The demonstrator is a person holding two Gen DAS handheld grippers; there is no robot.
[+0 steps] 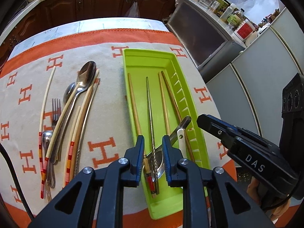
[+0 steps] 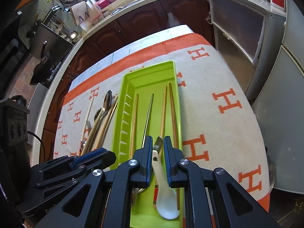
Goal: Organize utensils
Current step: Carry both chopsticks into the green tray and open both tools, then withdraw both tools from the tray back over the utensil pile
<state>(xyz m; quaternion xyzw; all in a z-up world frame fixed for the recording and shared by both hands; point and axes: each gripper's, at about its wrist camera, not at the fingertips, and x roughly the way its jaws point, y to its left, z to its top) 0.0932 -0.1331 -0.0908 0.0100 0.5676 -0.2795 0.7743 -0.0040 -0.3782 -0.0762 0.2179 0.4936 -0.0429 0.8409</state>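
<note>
A lime green tray (image 1: 150, 60) lies lengthwise on the cloth and holds several wooden chopsticks (image 1: 134, 102), a steel chopstick (image 1: 150, 102), a steel spoon (image 1: 183, 123) and a white ceramic spoon (image 2: 167, 205). My left gripper (image 1: 153, 138) hovers over the tray's near end, slightly open, with the steel chopstick and a patterned chopstick end below the gap and untouched. My right gripper (image 2: 158, 138) stands slightly open astride the ceramic spoon's handle (image 2: 156, 159), which rests in the tray. On the cloth beside the tray lie loose spoons (image 1: 87, 72), a fork (image 1: 56, 106) and pale chopsticks (image 1: 46, 96).
The cream cloth with orange H marks (image 1: 103, 150) covers the table; its right edge (image 2: 256, 117) drops off near grey cabinets (image 1: 266, 72). Dark wooden cupboards (image 1: 106, 1) run behind the table. Each gripper shows in the other's view: right gripper (image 1: 203, 119), left gripper (image 2: 102, 153).
</note>
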